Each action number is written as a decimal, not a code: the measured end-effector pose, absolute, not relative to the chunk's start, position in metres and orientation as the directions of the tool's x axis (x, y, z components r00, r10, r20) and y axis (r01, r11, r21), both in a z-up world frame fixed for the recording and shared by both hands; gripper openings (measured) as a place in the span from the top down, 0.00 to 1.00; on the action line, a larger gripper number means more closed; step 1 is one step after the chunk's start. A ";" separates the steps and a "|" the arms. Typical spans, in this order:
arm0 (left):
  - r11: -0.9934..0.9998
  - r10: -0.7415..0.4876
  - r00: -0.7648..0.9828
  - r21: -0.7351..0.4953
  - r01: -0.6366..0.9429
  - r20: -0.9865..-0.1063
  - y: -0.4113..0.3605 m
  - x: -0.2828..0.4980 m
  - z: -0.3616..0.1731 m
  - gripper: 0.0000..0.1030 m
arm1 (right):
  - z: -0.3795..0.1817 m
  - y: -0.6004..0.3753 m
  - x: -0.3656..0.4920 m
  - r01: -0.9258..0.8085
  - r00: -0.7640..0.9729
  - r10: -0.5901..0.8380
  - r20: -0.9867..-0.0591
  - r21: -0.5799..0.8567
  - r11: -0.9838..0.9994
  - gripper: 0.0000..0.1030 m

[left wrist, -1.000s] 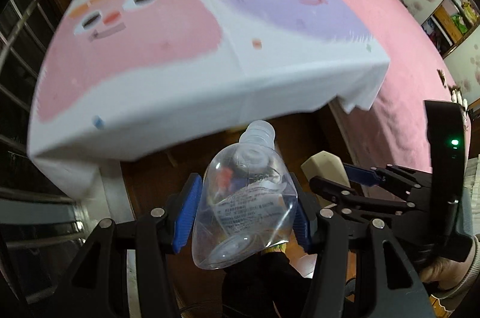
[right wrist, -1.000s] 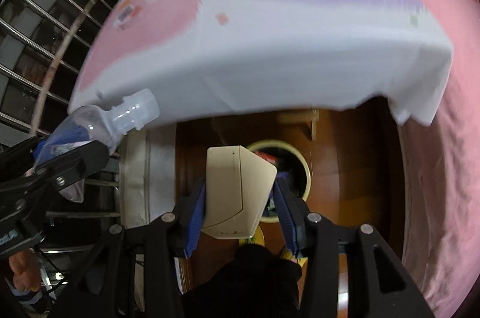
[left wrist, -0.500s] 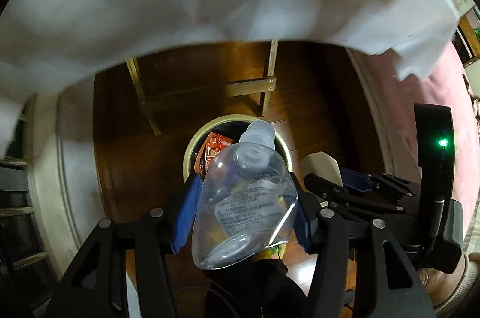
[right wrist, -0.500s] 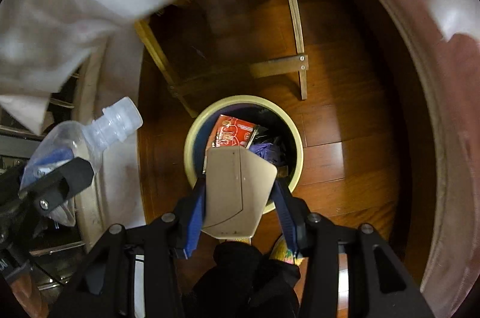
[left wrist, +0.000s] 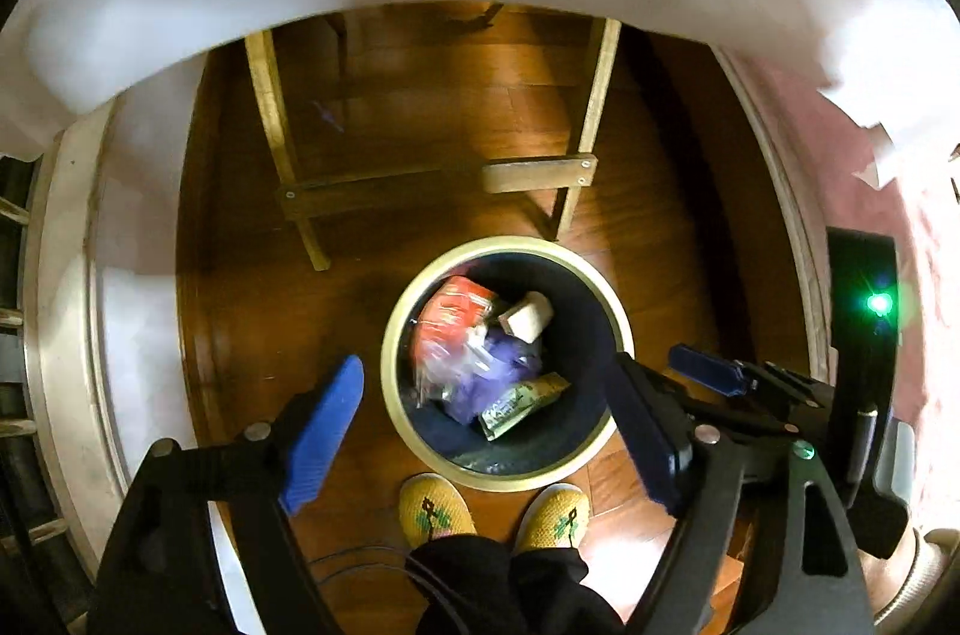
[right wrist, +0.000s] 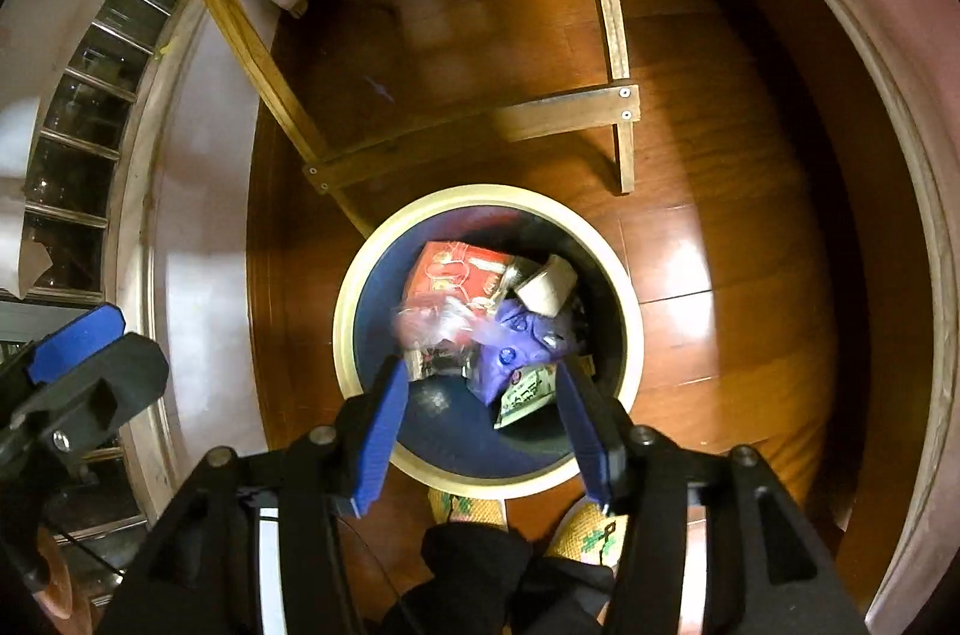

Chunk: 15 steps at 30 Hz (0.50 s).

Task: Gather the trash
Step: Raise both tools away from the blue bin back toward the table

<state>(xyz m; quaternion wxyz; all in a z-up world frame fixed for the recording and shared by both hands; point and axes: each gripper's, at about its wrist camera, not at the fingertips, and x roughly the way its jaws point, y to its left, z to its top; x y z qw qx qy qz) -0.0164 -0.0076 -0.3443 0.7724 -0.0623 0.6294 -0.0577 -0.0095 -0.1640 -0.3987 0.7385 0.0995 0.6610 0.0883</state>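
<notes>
Over the wood floor (left wrist: 252,311) we hold the left gripper (left wrist: 486,431) and right gripper (right wrist: 480,419) above the bin (left wrist: 606,287), their jaws just opened, spread and empty, while the blurred clear bottle (right wrist: 438,329) and the small tan box (right wrist: 549,284) lie inside it among wrappers.

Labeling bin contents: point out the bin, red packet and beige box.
bin (left wrist: 618,317): left wrist view, cream rim, right side.
red packet (right wrist: 447,269): right wrist view, middle of its face.
beige box (right wrist: 549,287): right wrist view, its top face.
</notes>
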 end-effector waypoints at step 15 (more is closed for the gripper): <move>0.991 -0.118 0.308 -0.133 -0.030 -0.944 0.003 -0.031 -0.217 0.20 | -0.281 -0.175 -0.017 -0.038 0.172 0.287 -0.942 0.285 0.958 0.48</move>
